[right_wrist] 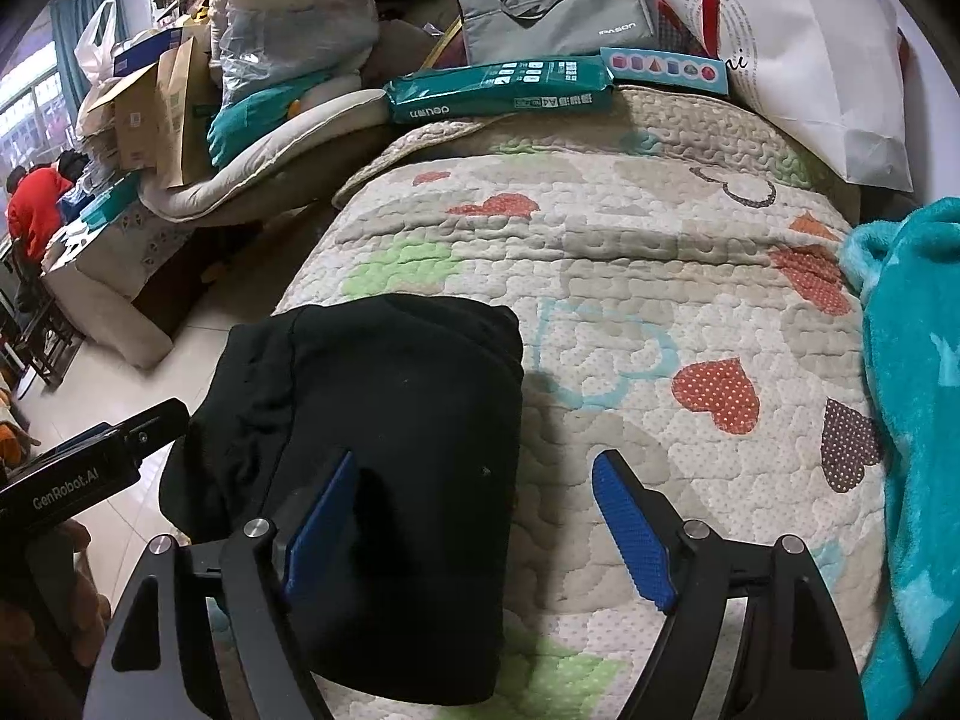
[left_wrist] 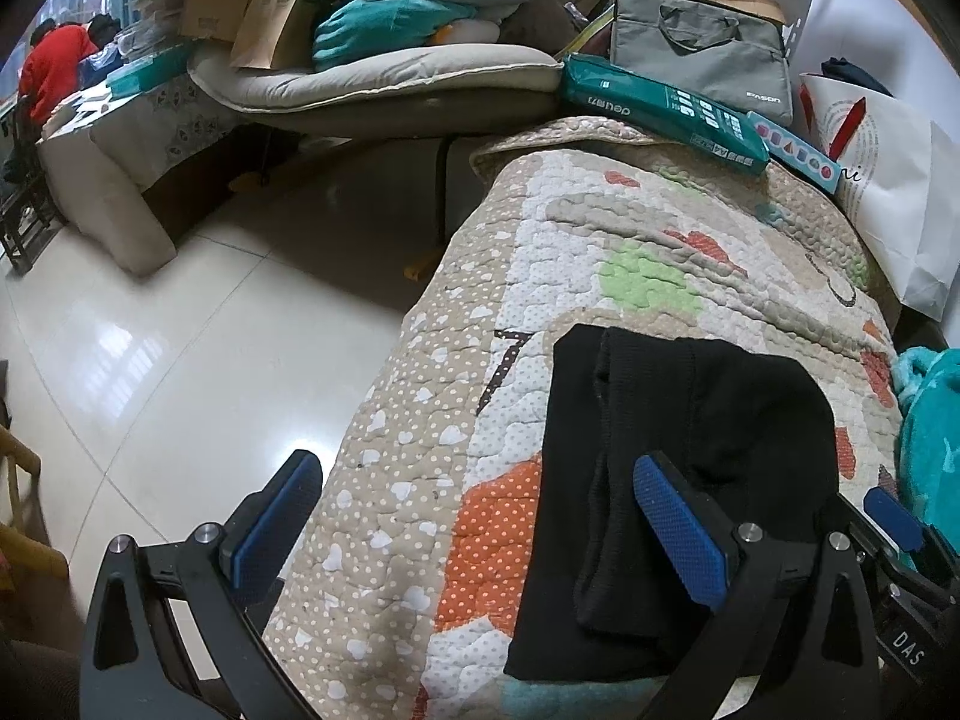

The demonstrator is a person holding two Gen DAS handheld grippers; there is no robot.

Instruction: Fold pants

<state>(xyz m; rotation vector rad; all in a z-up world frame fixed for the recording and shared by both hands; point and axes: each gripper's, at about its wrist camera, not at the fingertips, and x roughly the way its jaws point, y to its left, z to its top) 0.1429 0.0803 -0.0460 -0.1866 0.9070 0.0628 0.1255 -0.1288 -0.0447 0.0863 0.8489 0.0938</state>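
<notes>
Pants [right_wrist: 372, 456], black, seen already folded into a compact thick rectangle, laid on quilted patchwork cover [right_wrist: 690, 276] of what looks like a bed, near its left edge. Layers stacked; a narrower folded strip lies along top in left wrist view. Judged: folding essentially done, maybe one last fold or a tidy-up/press left; nothing more can be told from frames.

L to R:
- Tiled floor [left_wrist: 180, 324] at left, bare and glossy beside bed edge.
- Left hand-held gripper [left_wrist: 474, 534]: jaws spread wide, nothing held; left finger out over floor side, right finger [left_wrist: 684, 534] over the pants, contact w/ cloth cannot be told.
- Pants just right of centre in left wrist view.
- Right hand-held gripper [right_wrist: 480, 534]: jaws wide, empty; left finger over pants' right part, right finger over bare quilt.
- Teal fleece blanket [right_wrist: 918, 420] bunched at far right edge of bed, near but apart from pants.

Far end of bed: green paper ream pack [right_wrist: 498, 90], small light-blue box [right_wrist: 666, 69], grey laptop bag [right_wrist: 558, 12], white paper bag [right_wrist: 828, 78]. All well apart from pants; no obstruction judged. Clutter of cardboard and cushions [left_wrist: 384, 78] beyond floor at back left; person in red [left_wrist: 51, 69] seated far off.

Risk judged: pants close to bed's left edge, could slip off if nudged.
</notes>
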